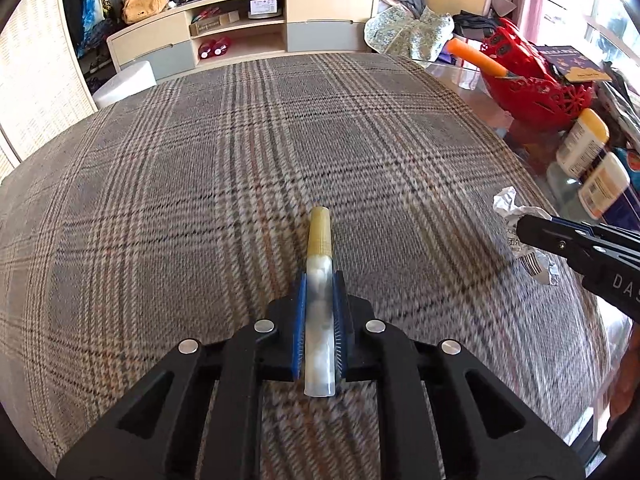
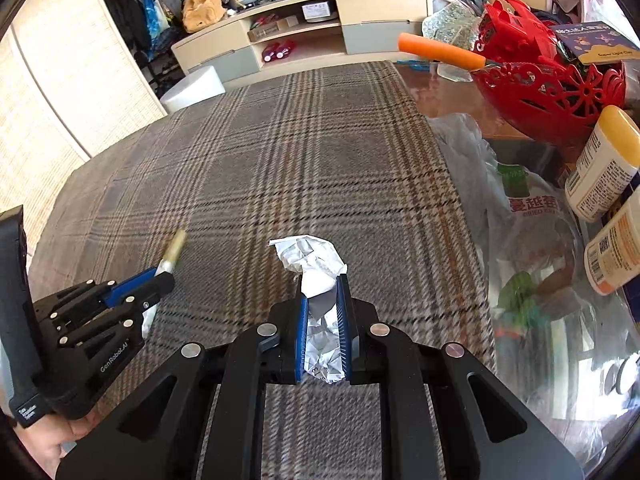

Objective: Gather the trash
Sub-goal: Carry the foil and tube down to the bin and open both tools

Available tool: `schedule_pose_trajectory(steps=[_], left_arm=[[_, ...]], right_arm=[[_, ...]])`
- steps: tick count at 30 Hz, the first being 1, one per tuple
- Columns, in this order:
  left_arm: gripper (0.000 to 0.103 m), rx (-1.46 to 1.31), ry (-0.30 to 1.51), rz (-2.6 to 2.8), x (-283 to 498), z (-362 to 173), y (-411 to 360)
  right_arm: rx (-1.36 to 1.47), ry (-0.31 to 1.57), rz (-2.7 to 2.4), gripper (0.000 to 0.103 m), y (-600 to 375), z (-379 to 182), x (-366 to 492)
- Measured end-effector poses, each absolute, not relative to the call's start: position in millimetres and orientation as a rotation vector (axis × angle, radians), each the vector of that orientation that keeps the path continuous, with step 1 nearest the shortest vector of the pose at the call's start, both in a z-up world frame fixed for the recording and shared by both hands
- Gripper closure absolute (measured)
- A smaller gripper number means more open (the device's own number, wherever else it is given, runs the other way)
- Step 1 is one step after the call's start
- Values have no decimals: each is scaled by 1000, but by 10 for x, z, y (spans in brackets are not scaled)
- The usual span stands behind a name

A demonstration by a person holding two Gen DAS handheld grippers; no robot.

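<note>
My left gripper (image 1: 320,280) is shut on a clear tube with a tan ribbed cap (image 1: 319,300) and holds it above the plaid cloth (image 1: 200,160). My right gripper (image 2: 323,280) is shut on a crumpled silver-white wrapper (image 2: 312,258). The right gripper (image 1: 532,232) with the wrapper (image 1: 506,202) shows at the right edge of the left wrist view. The left gripper (image 2: 164,276) with the tube (image 2: 174,246) shows at the lower left of the right wrist view.
A glass tabletop (image 2: 460,92) lies right of the cloth, with a clear plastic bag (image 2: 520,220), a red openwork basket (image 2: 552,92), an orange-handled tool (image 2: 440,52) and two white bottles (image 2: 604,164). A TV cabinet (image 1: 244,28) and a white stool (image 1: 124,84) stand beyond.
</note>
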State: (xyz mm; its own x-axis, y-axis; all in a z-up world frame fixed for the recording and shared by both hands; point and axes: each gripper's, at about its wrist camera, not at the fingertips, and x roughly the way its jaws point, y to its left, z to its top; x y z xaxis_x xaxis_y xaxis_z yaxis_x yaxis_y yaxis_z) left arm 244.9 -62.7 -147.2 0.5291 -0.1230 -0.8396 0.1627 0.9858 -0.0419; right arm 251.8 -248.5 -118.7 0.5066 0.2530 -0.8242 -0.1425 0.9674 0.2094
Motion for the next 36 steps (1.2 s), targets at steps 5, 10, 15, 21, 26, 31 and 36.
schedule_pose_trajectory(steps=[5, 10, 15, 21, 26, 31, 36], left_arm=[[92, 3, 1019, -222, 2149, -1458, -502], [92, -28, 1034, -264, 1643, -1373, -408], [92, -55, 1017, -309, 1013, -1210, -355], [92, -73, 1006, -378, 233, -1146, -385], [92, -68, 1018, -417, -267, -1287, -411], [92, -71, 1062, -439, -507, -1596, -455], [92, -72, 1121, -423, -548, -1958, -488]], right_arm=[[145, 1030, 261, 88, -2364, -1182, 2211], [158, 1025, 268, 88, -2294, -1066, 1817], [161, 1007, 278, 88, -2250, -927, 1247], [162, 989, 288, 88, -2193, -896, 486], [139, 1004, 277, 88, -2189, -1073, -6], [169, 1050, 273, 88, -2241, -1353, -249], [188, 1096, 264, 88, -2212, -1691, -308]])
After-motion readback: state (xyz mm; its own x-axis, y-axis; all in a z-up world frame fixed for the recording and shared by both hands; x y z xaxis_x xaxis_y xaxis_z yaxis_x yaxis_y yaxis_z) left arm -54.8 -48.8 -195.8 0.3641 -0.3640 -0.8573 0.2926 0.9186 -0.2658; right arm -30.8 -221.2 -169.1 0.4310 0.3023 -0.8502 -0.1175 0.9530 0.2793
